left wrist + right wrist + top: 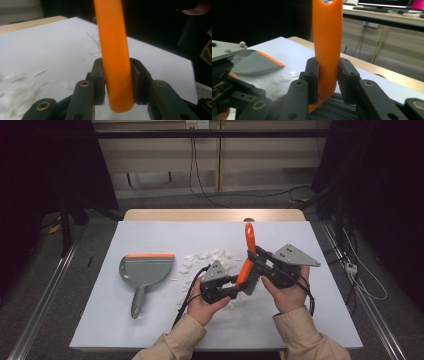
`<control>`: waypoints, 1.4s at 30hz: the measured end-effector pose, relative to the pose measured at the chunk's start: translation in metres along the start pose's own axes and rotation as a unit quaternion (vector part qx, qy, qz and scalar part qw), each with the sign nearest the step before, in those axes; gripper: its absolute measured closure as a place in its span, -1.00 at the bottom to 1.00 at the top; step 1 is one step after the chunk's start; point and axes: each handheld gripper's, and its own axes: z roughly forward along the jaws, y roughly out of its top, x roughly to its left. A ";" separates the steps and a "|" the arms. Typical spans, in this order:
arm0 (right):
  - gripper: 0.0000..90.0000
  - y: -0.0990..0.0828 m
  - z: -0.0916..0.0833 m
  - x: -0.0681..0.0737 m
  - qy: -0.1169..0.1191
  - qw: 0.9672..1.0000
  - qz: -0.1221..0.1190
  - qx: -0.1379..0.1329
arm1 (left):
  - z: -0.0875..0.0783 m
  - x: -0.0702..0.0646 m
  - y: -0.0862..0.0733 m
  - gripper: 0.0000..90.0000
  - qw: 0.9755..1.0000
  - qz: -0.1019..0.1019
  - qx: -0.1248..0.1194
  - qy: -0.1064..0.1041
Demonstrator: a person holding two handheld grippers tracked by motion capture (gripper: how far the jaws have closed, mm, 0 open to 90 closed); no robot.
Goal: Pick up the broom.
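An orange-handled brush [248, 240] is held above the white table cover, handle tip pointing away, dark bristles [251, 284] low between the hands. My left gripper [239, 287] is shut on the lower end of the handle [113, 50], its pads pressed on both sides. My right gripper [256, 259] is shut on the handle [327, 37] higher up, just above the bristles [332, 107]. A grey dustpan [145, 270] with an orange lip lies flat at the left, handle toward the person. White paper scraps [210, 257] are scattered between the dustpan and the brush.
A white sheet [150, 330] covers the table, with a wooden edge [215, 215] showing at the far side. Cables trail from both grippers toward the person. Dark floor and metal rails flank the table.
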 end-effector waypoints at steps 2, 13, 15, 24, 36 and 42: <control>0.58 0.003 0.005 0.003 0.006 1.000 0.005 -0.006 | -0.007 0.005 0.000 0.57 1.000 -0.006 -0.011 0.009; -0.15 0.006 0.015 0.014 0.004 0.997 0.070 -0.046 | -0.023 0.013 0.002 0.57 0.997 -0.029 -0.034 0.068; -0.25 0.005 0.017 0.014 0.001 0.996 0.085 -0.041 | -0.024 0.014 0.002 0.57 0.996 -0.028 -0.034 0.073; -0.39 -0.009 0.033 0.024 -0.002 0.993 0.118 -0.015 | -0.023 0.015 0.002 0.57 0.994 -0.025 -0.039 0.103; -0.31 -0.015 0.054 0.036 -0.024 0.987 0.158 0.007 | -0.022 0.007 0.003 0.57 0.989 -0.004 -0.050 0.137; -0.16 -0.016 0.062 0.032 -0.018 0.976 0.217 0.015 | -0.025 0.001 0.005 0.52 0.987 0.019 -0.063 0.147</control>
